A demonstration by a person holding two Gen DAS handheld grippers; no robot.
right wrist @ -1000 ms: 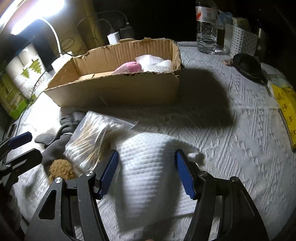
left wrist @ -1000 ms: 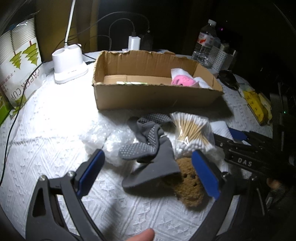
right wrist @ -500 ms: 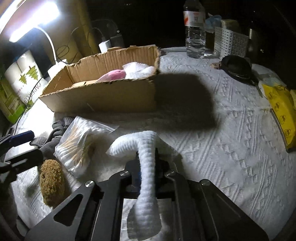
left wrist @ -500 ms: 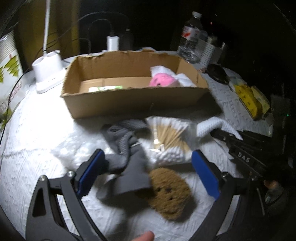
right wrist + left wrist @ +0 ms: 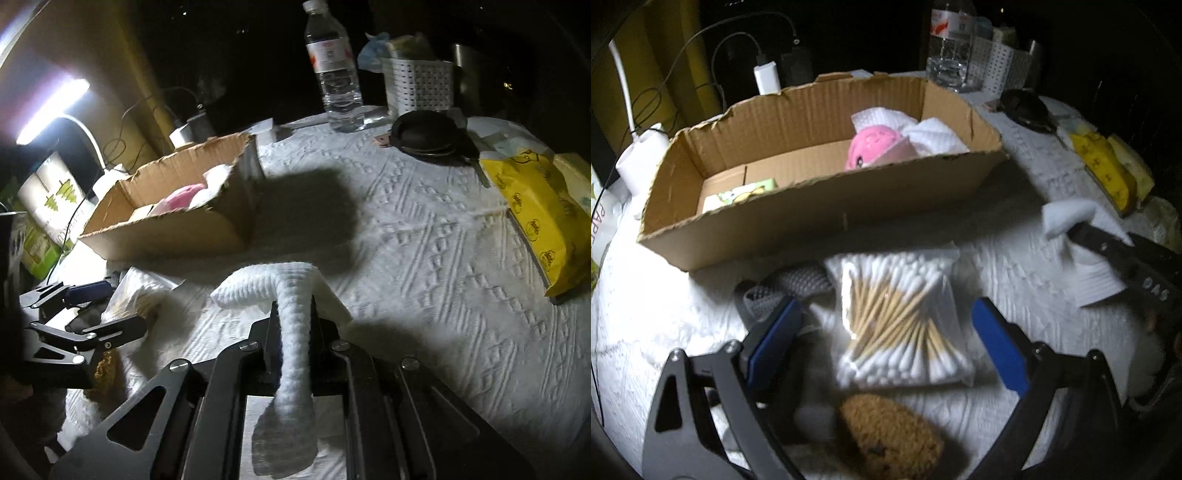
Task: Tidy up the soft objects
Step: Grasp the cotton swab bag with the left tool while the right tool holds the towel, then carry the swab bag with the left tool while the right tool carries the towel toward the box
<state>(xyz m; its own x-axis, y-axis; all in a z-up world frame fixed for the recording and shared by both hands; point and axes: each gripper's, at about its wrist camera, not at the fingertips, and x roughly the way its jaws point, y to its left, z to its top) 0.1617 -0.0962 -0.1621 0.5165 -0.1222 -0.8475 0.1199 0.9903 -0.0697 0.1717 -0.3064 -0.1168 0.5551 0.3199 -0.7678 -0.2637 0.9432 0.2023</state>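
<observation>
Right hand-held gripper (image 5: 291, 332) clamps white cloth (image 5: 291, 354), hiding its pads; left hand-held gripper (image 5: 886, 332) gapes.

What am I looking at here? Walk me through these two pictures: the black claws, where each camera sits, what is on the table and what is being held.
There is no robot arm. A person holds a two-finger clamp in each hand, and each clamp carries a wide-angle camera looking along its fingers.

The left camera shows the left gripper open, its blue pads either side of a bag of cotton swabs. Nearby lie a grey sock and a brown sponge. Behind stands a cardboard box holding a pink plush toy and white cloths.

The right camera shows the right gripper shut on a white cloth, lifted off the table. A water bottle and a yellow packet sit further off.
</observation>
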